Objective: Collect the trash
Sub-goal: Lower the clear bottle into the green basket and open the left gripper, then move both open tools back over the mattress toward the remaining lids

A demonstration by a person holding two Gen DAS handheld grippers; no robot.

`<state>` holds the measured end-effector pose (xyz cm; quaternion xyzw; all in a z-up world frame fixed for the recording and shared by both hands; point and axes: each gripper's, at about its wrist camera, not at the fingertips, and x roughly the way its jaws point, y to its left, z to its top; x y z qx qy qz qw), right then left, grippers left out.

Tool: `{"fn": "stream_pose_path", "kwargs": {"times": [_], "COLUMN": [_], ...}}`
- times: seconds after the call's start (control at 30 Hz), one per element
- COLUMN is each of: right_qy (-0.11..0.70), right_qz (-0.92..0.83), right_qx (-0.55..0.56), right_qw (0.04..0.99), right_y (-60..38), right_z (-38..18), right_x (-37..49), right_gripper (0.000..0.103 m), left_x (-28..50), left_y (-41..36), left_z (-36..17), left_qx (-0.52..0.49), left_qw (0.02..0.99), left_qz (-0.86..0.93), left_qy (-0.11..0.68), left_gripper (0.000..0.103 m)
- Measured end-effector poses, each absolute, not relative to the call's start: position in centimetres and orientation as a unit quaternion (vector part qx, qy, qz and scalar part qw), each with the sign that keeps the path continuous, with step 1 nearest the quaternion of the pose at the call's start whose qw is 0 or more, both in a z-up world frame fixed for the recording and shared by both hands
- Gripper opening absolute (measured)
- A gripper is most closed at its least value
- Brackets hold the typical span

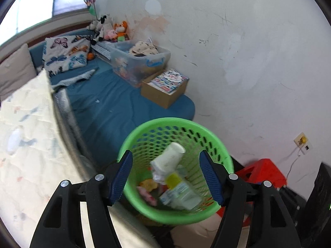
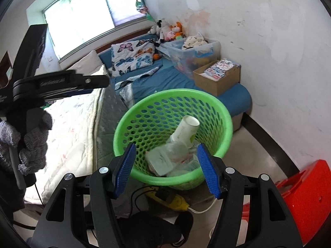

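A green mesh basket (image 1: 144, 140) (image 2: 144, 111) stands on the floor beside the bed. It holds a white paper cup (image 1: 169, 157) (image 2: 186, 130), a clear plastic bottle (image 1: 182, 194) and crumpled wrappers (image 2: 161, 161). My left gripper (image 1: 165, 155) hangs open above the basket. The blurred cup shows between its blue pads (image 1: 124, 171) but touches neither. In the right wrist view the left gripper (image 2: 99, 82) appears side-on at upper left, held by a grey-gloved hand (image 2: 31, 144). My right gripper (image 2: 166, 145) is open over the basket's near rim with nothing between its pads.
The bed with a white quilt (image 1: 26, 144) and blue sheet (image 1: 115, 107) lies left of the basket. A clear storage bin (image 1: 142, 60) and a cardboard box (image 1: 163, 91) sit by the wall. A red stool (image 2: 306, 196) stands right; a yellow power strip (image 2: 173, 200) lies on the floor.
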<state>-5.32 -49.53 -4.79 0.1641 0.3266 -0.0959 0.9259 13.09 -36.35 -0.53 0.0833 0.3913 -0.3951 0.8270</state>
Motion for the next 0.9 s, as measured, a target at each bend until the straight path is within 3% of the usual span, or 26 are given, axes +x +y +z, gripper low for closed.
{"fn": "stream_pose_path", "kwargs": {"times": [0.9], "right_qy": [0.352], "right_qz": [0.1], "right_qx": [0.089], "right_qw": [0.926], "right_y": [-34.6], "right_z": [-0.8], "right_x": [10.5], "right_gripper": [0.063], "left_x": [22.0], "left_y": [-8.0], "left_z": [0.5], "left_qx": [0.064], "left_qw": [0.914], "left_qz": [-0.115], "left_qy": [0.385], "left_gripper": [0.07]}}
